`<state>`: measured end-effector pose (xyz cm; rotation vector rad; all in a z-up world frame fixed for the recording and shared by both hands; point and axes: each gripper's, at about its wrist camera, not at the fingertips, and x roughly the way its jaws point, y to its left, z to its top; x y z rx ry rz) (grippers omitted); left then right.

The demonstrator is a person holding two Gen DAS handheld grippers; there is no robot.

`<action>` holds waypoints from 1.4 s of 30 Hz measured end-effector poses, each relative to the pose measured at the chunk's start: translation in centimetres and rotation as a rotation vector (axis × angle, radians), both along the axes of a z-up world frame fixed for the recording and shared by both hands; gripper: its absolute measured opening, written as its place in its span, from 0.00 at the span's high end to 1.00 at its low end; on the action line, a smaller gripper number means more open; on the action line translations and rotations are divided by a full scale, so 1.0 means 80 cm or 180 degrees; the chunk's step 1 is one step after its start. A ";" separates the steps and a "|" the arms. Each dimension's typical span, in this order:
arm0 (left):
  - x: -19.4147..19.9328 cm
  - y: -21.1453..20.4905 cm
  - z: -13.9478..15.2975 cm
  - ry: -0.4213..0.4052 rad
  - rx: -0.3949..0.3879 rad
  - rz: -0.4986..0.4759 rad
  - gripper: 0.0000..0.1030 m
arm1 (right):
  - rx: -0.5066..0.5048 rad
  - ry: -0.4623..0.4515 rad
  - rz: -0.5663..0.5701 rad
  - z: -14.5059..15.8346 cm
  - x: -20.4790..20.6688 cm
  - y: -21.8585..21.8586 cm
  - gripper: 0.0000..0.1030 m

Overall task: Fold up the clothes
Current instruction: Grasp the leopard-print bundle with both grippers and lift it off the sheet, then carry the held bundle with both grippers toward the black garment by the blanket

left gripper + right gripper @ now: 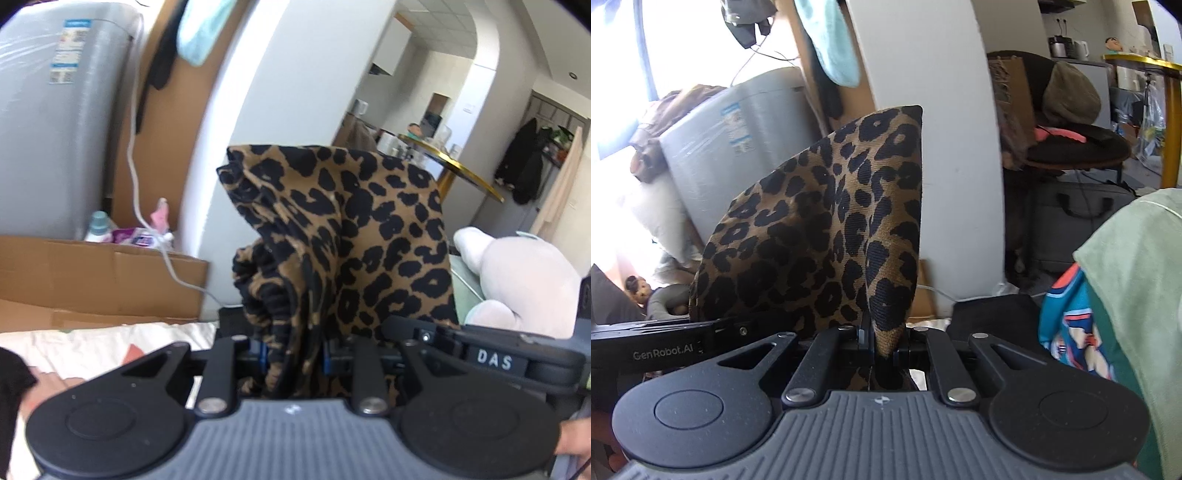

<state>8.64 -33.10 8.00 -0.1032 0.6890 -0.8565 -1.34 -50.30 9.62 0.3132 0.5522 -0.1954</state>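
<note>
A leopard-print garment (343, 229) fills the middle of both wrist views. My left gripper (293, 356) is shut on a thick gathered bunch of it, with an elastic-looking gathered edge by the left pad. My right gripper (882, 343) is shut on a thin corner of the same leopard-print garment (827, 229), which stands up in a peak in front of the camera. The two grippers are close together: the right one's body (517, 360) shows at the right of the left wrist view, the left one's body (657, 350) at the left of the right wrist view. The fabric hides most of the fingers.
A bed sheet (110, 343) lies below at the left, with cardboard boxes (92, 273) and a grey wrapped appliance (55, 129) behind. A white pillar (942, 147) stands ahead. A white plush toy (517, 266) and a green cloth (1137, 288) lie on the right.
</note>
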 end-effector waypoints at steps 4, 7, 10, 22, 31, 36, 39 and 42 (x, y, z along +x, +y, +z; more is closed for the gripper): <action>0.008 -0.026 -0.016 0.0016 -0.0023 -0.0081 0.74 | -0.0070 0.0049 -0.0043 -0.011 0.004 -0.023 0.93; 0.015 -0.044 -0.027 0.0021 -0.0033 -0.0130 0.74 | -0.0099 0.0077 -0.0087 -0.019 0.010 -0.039 0.93; 0.023 -0.059 -0.039 0.0030 -0.0043 -0.0159 0.74 | -0.0138 0.0122 -0.0126 -0.031 0.018 -0.053 0.93; 0.054 -0.121 -0.110 0.0027 -0.0164 -0.0171 0.74 | -0.0308 0.0073 -0.0295 -0.101 0.048 -0.117 0.93; 0.077 -0.179 -0.195 0.0062 -0.0252 -0.0290 0.74 | -0.0543 0.0142 -0.0493 -0.194 0.085 -0.167 0.93; 0.110 -0.200 -0.264 0.0236 -0.0249 -0.0310 0.74 | -0.0482 0.0188 -0.0514 -0.268 0.108 -0.189 0.93; 0.129 -0.207 -0.304 0.0318 -0.0242 -0.0331 0.74 | -0.0413 0.0239 -0.0519 -0.304 0.122 -0.199 0.93; 0.146 -0.210 -0.343 0.0390 -0.0259 -0.0371 0.74 | -0.0423 0.0269 -0.0487 -0.334 0.132 -0.206 0.93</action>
